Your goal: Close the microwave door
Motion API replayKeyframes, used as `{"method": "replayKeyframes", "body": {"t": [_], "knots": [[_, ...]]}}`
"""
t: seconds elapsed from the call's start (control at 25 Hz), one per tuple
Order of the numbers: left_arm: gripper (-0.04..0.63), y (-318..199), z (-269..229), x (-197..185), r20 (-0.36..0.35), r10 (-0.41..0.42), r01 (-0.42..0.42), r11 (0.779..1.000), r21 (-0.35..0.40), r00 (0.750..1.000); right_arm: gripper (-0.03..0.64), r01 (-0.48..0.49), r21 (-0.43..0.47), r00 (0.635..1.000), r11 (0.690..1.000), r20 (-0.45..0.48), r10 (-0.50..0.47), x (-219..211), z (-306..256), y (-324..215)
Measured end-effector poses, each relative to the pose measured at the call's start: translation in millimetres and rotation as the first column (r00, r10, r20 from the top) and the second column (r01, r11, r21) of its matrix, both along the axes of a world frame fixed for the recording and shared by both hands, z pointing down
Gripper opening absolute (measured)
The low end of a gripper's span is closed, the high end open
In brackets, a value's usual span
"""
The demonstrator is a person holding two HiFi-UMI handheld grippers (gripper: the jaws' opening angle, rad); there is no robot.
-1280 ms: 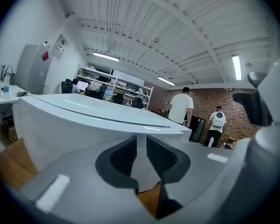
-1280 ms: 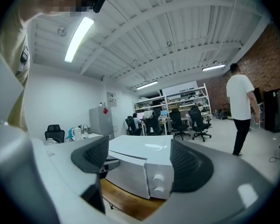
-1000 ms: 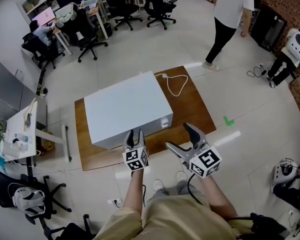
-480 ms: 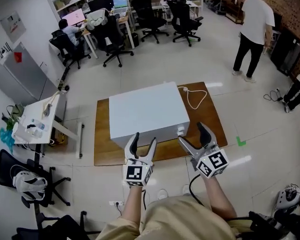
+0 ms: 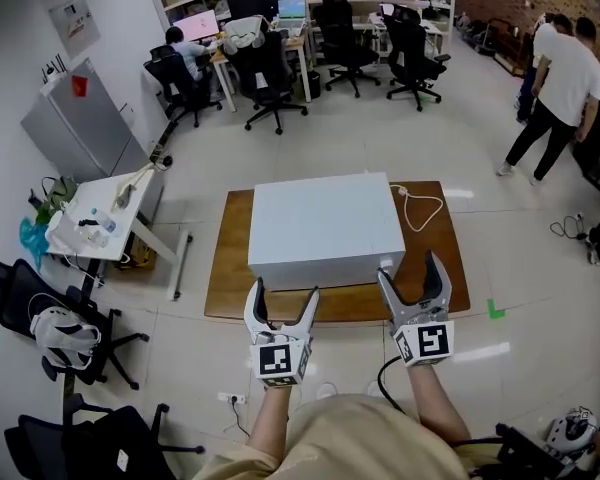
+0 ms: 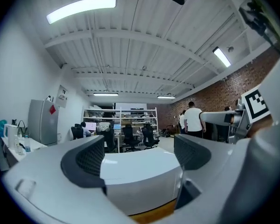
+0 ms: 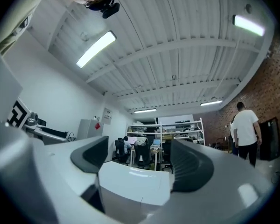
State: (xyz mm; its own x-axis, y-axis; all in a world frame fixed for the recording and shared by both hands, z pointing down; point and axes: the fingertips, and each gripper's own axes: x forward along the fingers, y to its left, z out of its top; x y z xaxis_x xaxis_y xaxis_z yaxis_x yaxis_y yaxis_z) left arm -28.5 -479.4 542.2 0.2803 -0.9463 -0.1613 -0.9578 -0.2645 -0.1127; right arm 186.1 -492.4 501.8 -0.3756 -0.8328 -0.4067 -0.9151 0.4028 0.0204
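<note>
Head view, microwave: the white microwave (image 5: 320,228) sits on a wooden board (image 5: 230,288) on the floor, front face toward the person.
Head view, door: no door swings out from the box; the front looks flush, so I judge it closed.
Head view, grippers: the left gripper (image 5: 284,290) and right gripper (image 5: 410,265) hover just short of the front edge, apart from it, both spread wide.
Left gripper view, jaws: the left gripper (image 6: 141,155) is opening and wide, with nothing between its pads; the microwave (image 6: 140,176) stands beyond them.
Right gripper view, jaws: the right gripper (image 7: 140,160) is spread wide and empty; the microwave (image 7: 130,190) shows ahead, a thin seam on its front.
Progress: the closing looks done.
Left to do: nothing obvious beyond drawing the hands away.
</note>
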Motion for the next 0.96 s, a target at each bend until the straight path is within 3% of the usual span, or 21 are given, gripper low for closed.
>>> {"method": "replayKeyframes", "body": {"t": [0.16, 0.32, 0.44, 0.76, 0.88, 0.96], "knots": [[0.441, 4, -16, -1, -0.037, -0.020, 0.024, 0.996, 0.090, 0.999, 0.407, 0.015, -0.038, 0.999, 0.999, -0.029, -0.016, -4, 7, 2], [0.422, 14, -22, 1, -0.018, -0.024, 0.024, 0.998, 0.051, 1.000, 0.407, 0.034, -0.047, 0.999, 0.998, -0.032, -0.035, -2, 8, 4], [0.412, 17, -24, -1, -0.017, -0.013, 0.015, 0.995, 0.096, 1.000, 0.405, 0.052, -0.060, 0.998, 0.997, -0.025, -0.053, -5, 8, 6], [0.402, 20, -2, -6, -0.019, -0.037, 0.038, 0.998, 0.043, 0.999, 0.404, 0.125, -0.048, 0.990, 0.991, -0.061, -0.128, -28, 11, 10], [0.402, 25, 11, -1, 0.047, -0.047, 0.048, 0.998, -0.042, 0.998, 0.403, 0.140, -0.049, 0.987, 0.989, -0.073, -0.143, -32, 18, 12], [0.402, 26, 15, 4, 0.101, -0.049, 0.053, 0.998, -0.039, 0.994, 0.403, 0.151, -0.055, 0.984, 0.987, -0.084, -0.155, -34, 23, 13]]}}
